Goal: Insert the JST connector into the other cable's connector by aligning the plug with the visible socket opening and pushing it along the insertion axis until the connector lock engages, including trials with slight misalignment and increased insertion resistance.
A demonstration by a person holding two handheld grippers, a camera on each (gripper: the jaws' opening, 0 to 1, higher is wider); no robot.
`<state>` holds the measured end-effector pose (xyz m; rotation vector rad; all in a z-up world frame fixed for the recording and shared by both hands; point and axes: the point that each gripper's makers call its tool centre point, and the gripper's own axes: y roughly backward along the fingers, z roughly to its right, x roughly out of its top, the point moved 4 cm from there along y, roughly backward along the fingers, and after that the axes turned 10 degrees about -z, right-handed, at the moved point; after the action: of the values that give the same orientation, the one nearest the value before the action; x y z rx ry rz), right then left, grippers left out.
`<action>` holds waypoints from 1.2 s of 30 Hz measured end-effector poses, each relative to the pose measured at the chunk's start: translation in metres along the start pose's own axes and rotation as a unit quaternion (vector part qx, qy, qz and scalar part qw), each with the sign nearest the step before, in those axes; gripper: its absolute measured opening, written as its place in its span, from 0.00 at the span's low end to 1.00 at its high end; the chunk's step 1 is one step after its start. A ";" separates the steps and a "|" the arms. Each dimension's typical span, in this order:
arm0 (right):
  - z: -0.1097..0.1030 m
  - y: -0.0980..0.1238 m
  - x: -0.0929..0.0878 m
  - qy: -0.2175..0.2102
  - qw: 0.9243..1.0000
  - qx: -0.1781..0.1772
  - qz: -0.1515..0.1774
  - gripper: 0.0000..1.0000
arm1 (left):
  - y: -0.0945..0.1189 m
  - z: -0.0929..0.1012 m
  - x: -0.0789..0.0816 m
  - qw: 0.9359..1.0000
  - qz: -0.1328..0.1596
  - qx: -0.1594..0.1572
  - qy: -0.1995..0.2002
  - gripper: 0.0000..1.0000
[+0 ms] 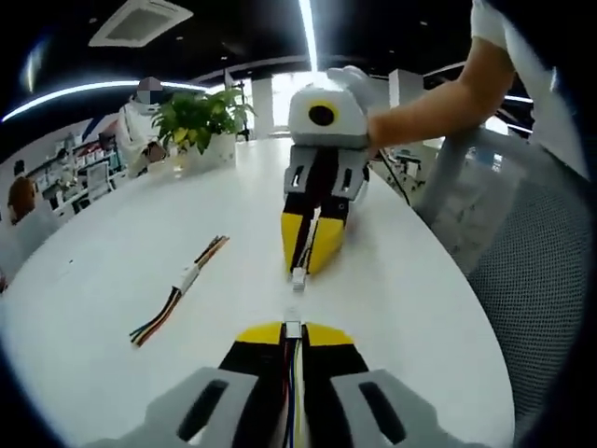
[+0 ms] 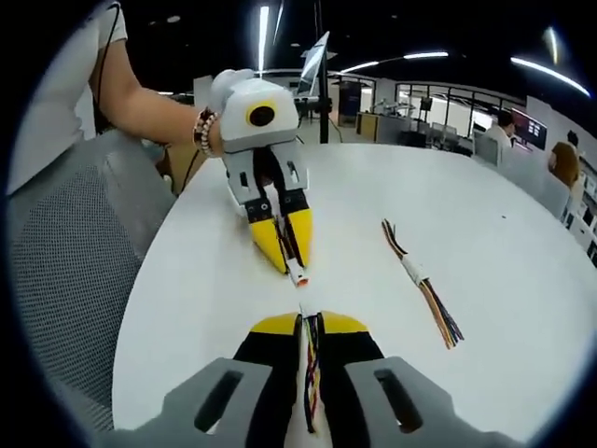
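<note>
While both grippers' fingers pinch cables, plug (image 1: 293, 329) faces socket (image 1: 298, 276), apart.

2 grippers face each other tip to tip over the table (image 1: 420, 280). In the left gripper view the left gripper (image 1: 292, 330) sits at the bottom, right gripper (image 1: 308, 266) straight ahead, connectors near but apart. Spare cable bundle (image 1: 180, 287) lies on the table to their left. Potted plant (image 1: 198, 121) stands at the far edge.
</note>
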<state>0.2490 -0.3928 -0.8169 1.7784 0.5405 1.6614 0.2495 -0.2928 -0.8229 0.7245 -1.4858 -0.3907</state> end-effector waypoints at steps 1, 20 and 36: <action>0.000 0.001 0.001 0.002 1.000 -0.001 0.001 0.04 | 0.001 0.000 0.001 1.000 -0.001 -0.003 -0.001 0.00; -0.010 -0.001 0.022 0.050 0.999 0.006 -0.003 0.04 | 0.015 0.006 0.017 0.999 0.009 -0.021 -0.036 0.00; -0.010 -0.001 0.025 0.052 0.999 0.003 -0.002 0.04 | 0.017 0.005 0.017 0.999 0.010 -0.014 -0.036 0.00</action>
<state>0.2426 -0.3728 -0.7995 1.7019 0.5955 1.7591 0.2425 -0.2921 -0.7995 0.6778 -1.5513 -0.4255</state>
